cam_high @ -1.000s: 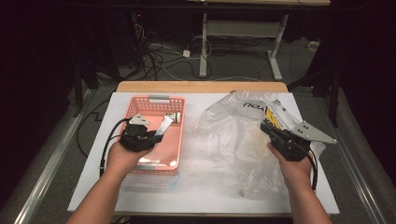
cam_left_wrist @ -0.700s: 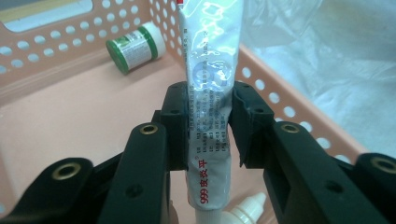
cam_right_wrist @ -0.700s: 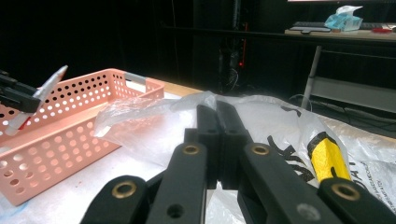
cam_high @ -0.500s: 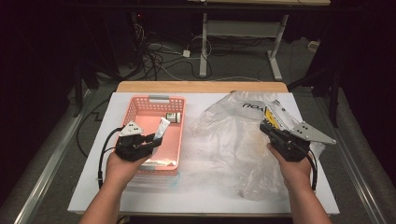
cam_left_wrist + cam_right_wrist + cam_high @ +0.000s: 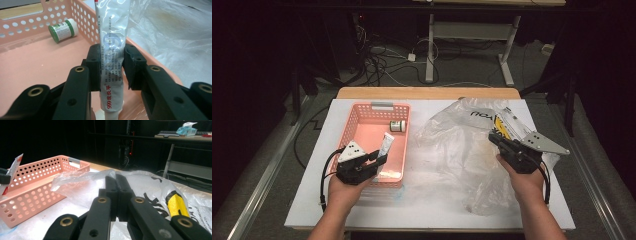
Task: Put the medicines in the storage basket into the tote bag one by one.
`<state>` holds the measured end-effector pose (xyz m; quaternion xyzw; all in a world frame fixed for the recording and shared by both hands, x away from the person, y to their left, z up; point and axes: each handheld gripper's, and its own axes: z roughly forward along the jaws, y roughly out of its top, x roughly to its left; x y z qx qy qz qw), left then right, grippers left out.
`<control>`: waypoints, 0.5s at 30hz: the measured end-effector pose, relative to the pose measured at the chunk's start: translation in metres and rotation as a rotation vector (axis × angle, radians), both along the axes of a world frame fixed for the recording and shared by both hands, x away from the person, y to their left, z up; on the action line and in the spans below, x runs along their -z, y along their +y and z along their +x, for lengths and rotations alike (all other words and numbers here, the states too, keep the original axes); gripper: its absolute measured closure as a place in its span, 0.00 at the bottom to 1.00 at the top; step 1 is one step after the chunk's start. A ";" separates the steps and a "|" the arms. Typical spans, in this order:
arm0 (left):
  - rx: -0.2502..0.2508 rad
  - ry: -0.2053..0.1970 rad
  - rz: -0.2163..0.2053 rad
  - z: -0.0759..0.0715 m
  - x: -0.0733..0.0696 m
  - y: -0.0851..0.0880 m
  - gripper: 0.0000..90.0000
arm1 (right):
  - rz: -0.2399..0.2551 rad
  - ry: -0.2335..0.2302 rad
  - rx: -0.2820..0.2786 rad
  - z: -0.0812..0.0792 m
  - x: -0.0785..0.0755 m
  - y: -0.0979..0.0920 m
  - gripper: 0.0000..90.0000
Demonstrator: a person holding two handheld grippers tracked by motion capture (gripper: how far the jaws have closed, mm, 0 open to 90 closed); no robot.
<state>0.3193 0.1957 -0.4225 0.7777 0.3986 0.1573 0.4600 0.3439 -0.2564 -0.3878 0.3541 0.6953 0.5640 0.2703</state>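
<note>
My left gripper (image 5: 112, 67) is shut on a white ointment tube (image 5: 112, 45) with red print, pads pressing both sides, cap end toward me. It hovers over the near right corner of the pink perforated basket (image 5: 354, 117), where the left gripper (image 5: 379, 159) and tube (image 5: 387, 145) also show. A small green-and-white bottle (image 5: 63, 30) lies on its side on the basket floor (image 5: 25, 67). My right gripper (image 5: 116, 180) has its jaws pressed together at a raised fold of the clear plastic bag (image 5: 82, 185). From above, the right gripper (image 5: 494, 137) sits over the bag's (image 5: 452, 150) right side.
A yellow-and-black packet (image 5: 176, 205) lies inside the bag near my right gripper. The bag spreads over the right half of the white table (image 5: 427, 210). Cables and desk legs (image 5: 429, 50) stand on the dark floor beyond the far edge.
My left hand has drawn back toward the near end of the basket and sunk a little, still carrying the tube. The right hand and the bag have stayed put.
</note>
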 end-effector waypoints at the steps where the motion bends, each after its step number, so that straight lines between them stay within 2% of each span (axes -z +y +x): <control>1: 0.001 -0.001 0.001 0.000 0.000 0.000 0.75 | -0.001 -0.001 -0.001 0.000 0.000 0.000 1.00; 8: -0.018 -0.011 -0.015 0.001 -0.001 -0.001 0.75 | -0.003 -0.004 -0.005 -0.001 -0.001 0.000 1.00; 15: -0.005 -0.025 -0.030 0.002 -0.009 -0.004 0.75 | -0.007 -0.009 -0.005 -0.001 -0.001 0.000 1.00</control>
